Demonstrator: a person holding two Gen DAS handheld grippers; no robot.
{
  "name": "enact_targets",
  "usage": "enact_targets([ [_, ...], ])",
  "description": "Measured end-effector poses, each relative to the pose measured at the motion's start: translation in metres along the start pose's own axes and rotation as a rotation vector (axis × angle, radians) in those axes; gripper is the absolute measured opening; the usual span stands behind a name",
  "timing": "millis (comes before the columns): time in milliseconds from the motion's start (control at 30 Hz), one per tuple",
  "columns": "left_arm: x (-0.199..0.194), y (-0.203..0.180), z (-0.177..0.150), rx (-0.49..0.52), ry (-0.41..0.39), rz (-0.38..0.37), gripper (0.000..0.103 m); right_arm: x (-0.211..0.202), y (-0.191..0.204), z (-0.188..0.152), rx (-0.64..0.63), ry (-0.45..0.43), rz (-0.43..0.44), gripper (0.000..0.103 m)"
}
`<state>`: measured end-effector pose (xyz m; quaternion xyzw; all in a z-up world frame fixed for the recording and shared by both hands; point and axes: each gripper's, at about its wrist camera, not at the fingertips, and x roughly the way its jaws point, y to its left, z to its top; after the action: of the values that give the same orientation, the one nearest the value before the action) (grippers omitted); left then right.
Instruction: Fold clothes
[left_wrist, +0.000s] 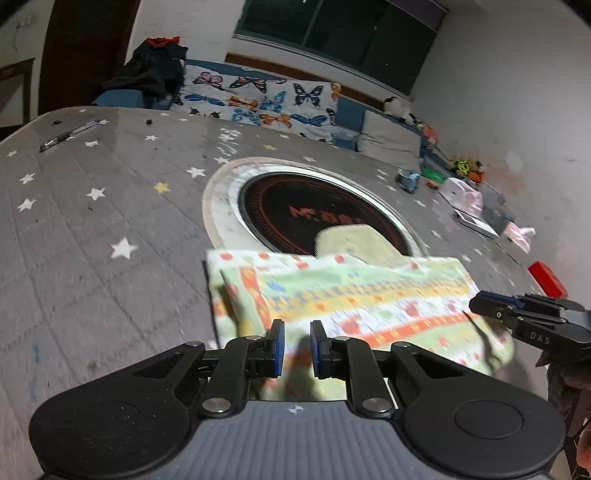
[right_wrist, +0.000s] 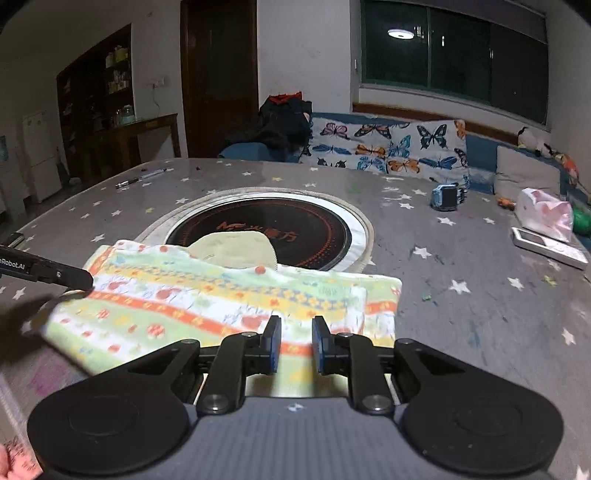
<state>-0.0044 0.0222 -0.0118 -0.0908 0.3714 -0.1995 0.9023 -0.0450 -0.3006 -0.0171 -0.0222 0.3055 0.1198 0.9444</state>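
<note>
Clearly the garment (right_wrist: 221, 295) is a small, thin piece of printed cloth with orange, yellow and green bands, lying partly folded on the grey star-patterned table cover (right_wrist: 461, 314), its far edge reaching the rim of the round black cooktop (right_wrist: 288, 229) set into the table. A pale yellow-green part of it (right_wrist: 236, 249) sticks out over the cooktop. It looks light and limp, so I judge it will sag and crease wherever it is not supported, and slide easily on the smooth cover. The left gripper (left_wrist: 297, 345) hovers over the near edge with its fingers spread and nothing between them; the right gripper (right_wrist: 296, 341) is likewise spread and empty above the near edge toward the other end. In each view the other gripper shows at the side, close to the cloth's outer edge. Good holds, in my judgement, are the two near corners or the folded edge, pinching all layers together so that they lift as one.
</note>
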Motion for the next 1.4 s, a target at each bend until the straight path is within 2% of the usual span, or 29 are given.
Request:
enact_targets([
  [67, 0.007, 0.005, 0.006, 0.007, 0.003, 0.028, 0.016, 0.013, -0.006, 0.004, 0.02, 0.02, 0.001, 0.017],
  [167, 0.012, 0.013, 0.014, -0.014, 0.015, 0.041, 0.016, 0.022, -0.011, 0.007, 0.035, 0.032, -0.007, 0.017],
  [267, 0.012, 0.01, 0.021, 0.006, 0.011, 0.044, 0.017, 0.031, -0.015, 0.011, 0.049, 0.039, -0.016, 0.017],
  [533, 0.038, -0.029, 0.042, 0.062, 0.01, -0.041, 0.018, 0.054, -0.015, 0.025, 0.057, 0.048, -0.004, 0.018],
  [767, 0.075, -0.038, 0.046, 0.064, 0.061, -0.007, 0.02, 0.057, -0.007, 0.032, 0.052, 0.039, 0.026, 0.021],
  [933, 0.068, -0.036, 0.045, 0.057, 0.049, -0.002, 0.02, 0.057, -0.002, 0.031, 0.034, 0.046, 0.024, 0.022],
  [1133, 0.044, -0.024, 0.041, 0.021, 0.019, 0.039, 0.033, 0.037, 0.018, 0.033, -0.011, 0.027, 0.061, 0.025],
  [1233, 0.029, -0.014, 0.037, -0.021, 0.0, 0.067, 0.044, 0.025, 0.039, 0.029, -0.065, 0.034, 0.114, 0.032],
  [1400, 0.002, 0.009, 0.027, -0.103, -0.023, 0.122, 0.052, 0.004, 0.083, 0.018, -0.202, 0.041, 0.224, 0.035],
])
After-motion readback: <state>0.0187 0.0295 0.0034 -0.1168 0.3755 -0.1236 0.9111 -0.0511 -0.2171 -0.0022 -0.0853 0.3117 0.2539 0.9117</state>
